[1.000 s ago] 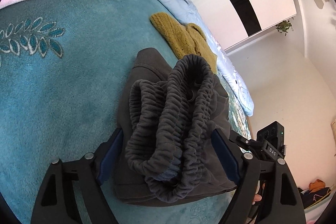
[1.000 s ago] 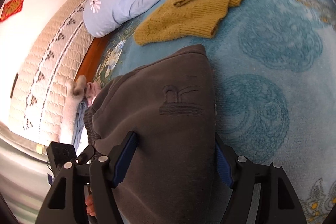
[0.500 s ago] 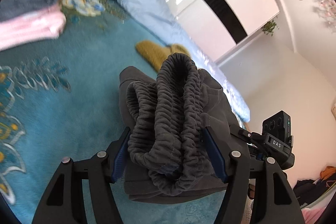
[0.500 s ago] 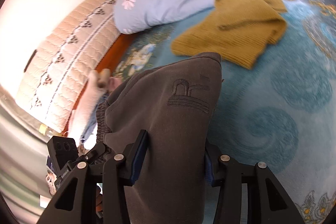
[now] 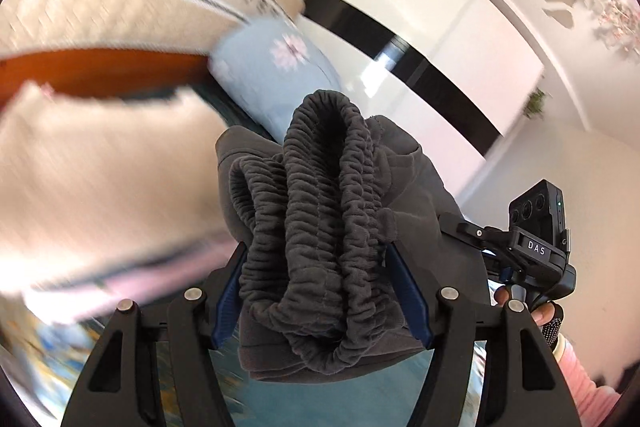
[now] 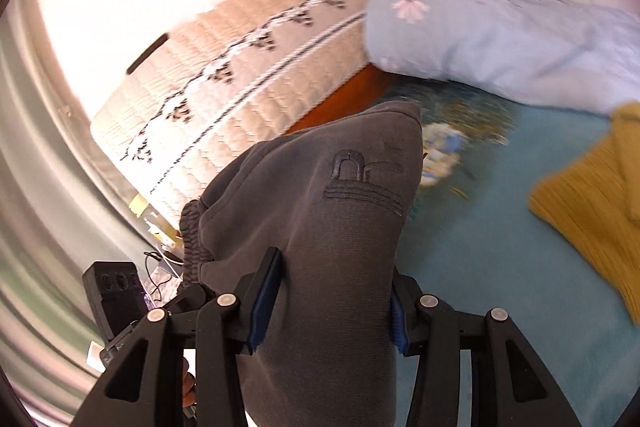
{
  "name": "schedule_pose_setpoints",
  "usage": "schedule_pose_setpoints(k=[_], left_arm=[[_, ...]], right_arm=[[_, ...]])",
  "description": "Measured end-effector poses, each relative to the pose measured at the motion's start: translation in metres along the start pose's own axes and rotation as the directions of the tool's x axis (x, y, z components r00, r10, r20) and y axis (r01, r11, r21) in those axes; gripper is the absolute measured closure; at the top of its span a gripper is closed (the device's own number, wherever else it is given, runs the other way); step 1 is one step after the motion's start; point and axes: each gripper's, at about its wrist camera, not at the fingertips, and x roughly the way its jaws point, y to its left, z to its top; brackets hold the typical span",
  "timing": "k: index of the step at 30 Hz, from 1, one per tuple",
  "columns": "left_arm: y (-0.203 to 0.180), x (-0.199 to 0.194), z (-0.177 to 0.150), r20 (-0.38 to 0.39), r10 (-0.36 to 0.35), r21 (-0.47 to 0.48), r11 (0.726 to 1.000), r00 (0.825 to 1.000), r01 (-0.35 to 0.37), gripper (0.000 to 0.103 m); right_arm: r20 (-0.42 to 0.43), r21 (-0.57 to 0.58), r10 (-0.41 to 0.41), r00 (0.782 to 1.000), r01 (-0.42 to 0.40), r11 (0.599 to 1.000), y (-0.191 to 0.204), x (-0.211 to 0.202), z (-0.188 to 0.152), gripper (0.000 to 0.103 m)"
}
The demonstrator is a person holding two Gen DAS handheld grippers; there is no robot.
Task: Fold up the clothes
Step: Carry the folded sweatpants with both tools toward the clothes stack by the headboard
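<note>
2 grippers are sharing 1 load, a folded bundle of dark grey sweatpants [image 5: 320,259], and both are carrying it clear of the teal bedspread [image 6: 492,267]. In the left wrist view, the left gripper [image 5: 320,291] is clamping the gathered elastic waistband between its blue pads [image 5: 406,291], with the thick ruched folds bulging up above the jaws and a flap of cloth hanging below them; the background is smearing, so the bundle is likely swinging, and in my judgement the springy waistband could creep out of the pads and let the fold open. The right gripper is showing to the right of the sweatpants here, close beside them. In the right wrist view, the right gripper [image 6: 328,301] is pinching the smooth logo side of the sweatpants, the cloth standing up past the fingers above the bedspread, with the quilted headboard [image 6: 240,75] and a pale blue pillow [image 6: 500,35] beyond the sweatpants and a mustard sweater [image 6: 592,195] well to their right. If the 2 grippers are drifting apart or twisting differently, the layers could shear and the fold could come undone, and a careless set-down could be landing the bundle on the sweater.
</note>
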Motion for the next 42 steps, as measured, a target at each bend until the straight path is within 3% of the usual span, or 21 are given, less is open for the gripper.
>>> schedule_pose_setpoints(k=[3, 8, 15, 21, 24, 32, 36, 40, 42], left_arm=[[0.025, -0.018, 0.036, 0.044, 0.090, -0.010, 0.996, 0.995, -0.089, 0.035], [0.062, -0.040, 0.075, 0.103, 0.211, -0.012, 0.977, 0.972, -0.211, 0.035], [0.119, -0.043, 0.066, 0.095, 0.265, -0.112, 0.961, 0.960, -0.254, 0.035], [0.156, -0.024, 0.040, 0.040, 0.264, -0.180, 0.951, 0.964, -0.252, 0.034], [0.157, -0.019, 0.041, 0.039, 0.264, -0.178, 0.951, 0.964, -0.253, 0.033], [0.162, -0.013, 0.042, 0.033, 0.247, -0.187, 0.953, 0.968, -0.237, 0.030], [0.162, -0.012, 0.043, 0.027, 0.258, -0.201, 0.948, 0.966, -0.247, 0.030], [0.150, -0.020, 0.046, 0.036, 0.299, -0.168, 0.942, 0.954, -0.289, 0.030], [0.148, -0.033, 0.048, 0.062, 0.344, -0.179, 0.927, 0.937, -0.328, 0.030]], right_arm=[[-0.043, -0.053, 0.060, 0.997, -0.063, 0.997, 0.029, 0.046, 0.030, 0.053], [-0.126, -0.106, 0.121, 0.985, -0.134, 0.985, 0.068, 0.121, 0.069, 0.053], [-0.216, -0.155, 0.123, 0.969, -0.159, 0.975, 0.080, 0.203, 0.074, 0.053], [-0.280, -0.096, 0.080, 0.957, -0.111, 0.989, 0.047, 0.255, 0.049, 0.052], [-0.274, -0.068, 0.108, 0.956, -0.131, 0.989, 0.036, 0.256, 0.042, 0.051], [-0.288, -0.085, 0.089, 0.954, -0.118, 0.989, 0.043, 0.249, 0.044, 0.049], [-0.264, -0.087, 0.062, 0.963, -0.088, 0.992, 0.040, 0.237, 0.050, 0.049], [-0.227, -0.090, 0.016, 0.974, -0.037, 0.995, 0.037, 0.223, 0.059, 0.049], [-0.194, -0.093, -0.030, 0.981, 0.012, 0.996, 0.036, 0.214, 0.065, 0.049]])
